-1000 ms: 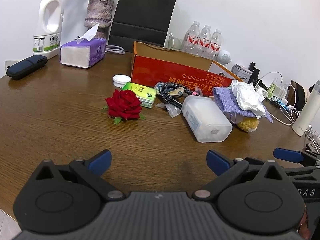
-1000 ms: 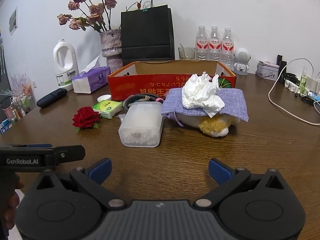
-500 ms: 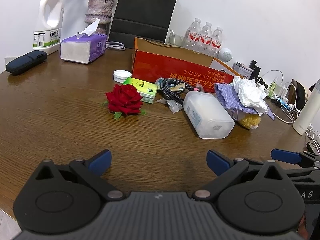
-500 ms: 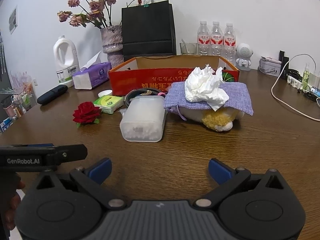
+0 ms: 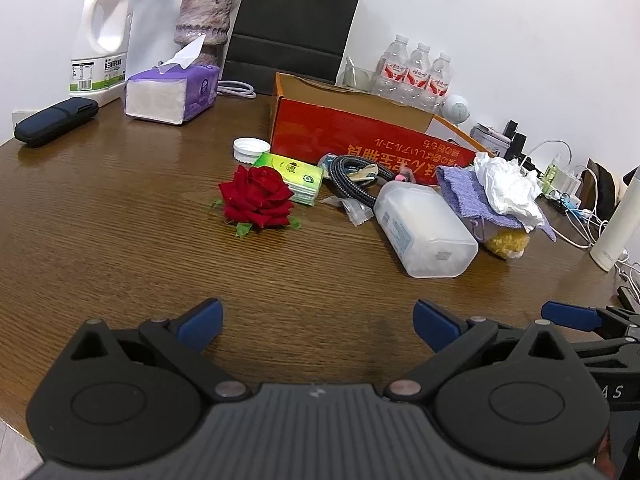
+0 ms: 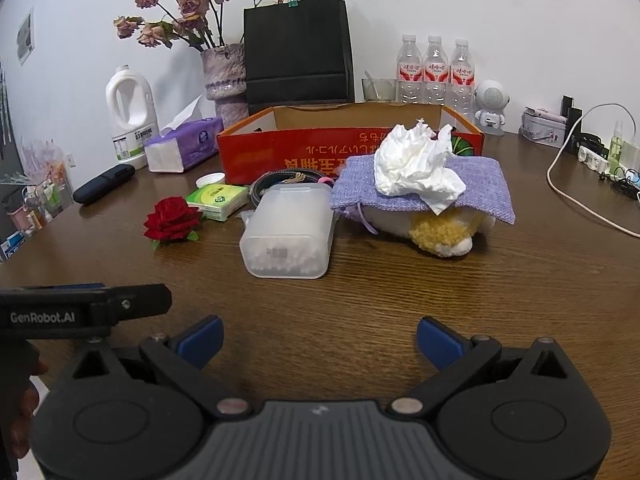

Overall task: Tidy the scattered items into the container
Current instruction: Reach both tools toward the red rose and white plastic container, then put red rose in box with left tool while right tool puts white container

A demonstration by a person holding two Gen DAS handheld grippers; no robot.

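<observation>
An open red cardboard box stands at the back of the wooden table. In front of it lie a red rose, a green tissue pack, a white lid, a coiled black cable, a frosted plastic box, a purple cloth pouch with crumpled white tissue on it, and a yellow knitted toy beneath. My left gripper and right gripper are open and empty, near the table's front.
A purple tissue box, white jug, black case, vase, black paper bag and three water bottles stand at the back. Cables and chargers lie at the right.
Both grippers have moved a little forward toward the scattered items. Jaws stay open. Nothing on the table has moved.
</observation>
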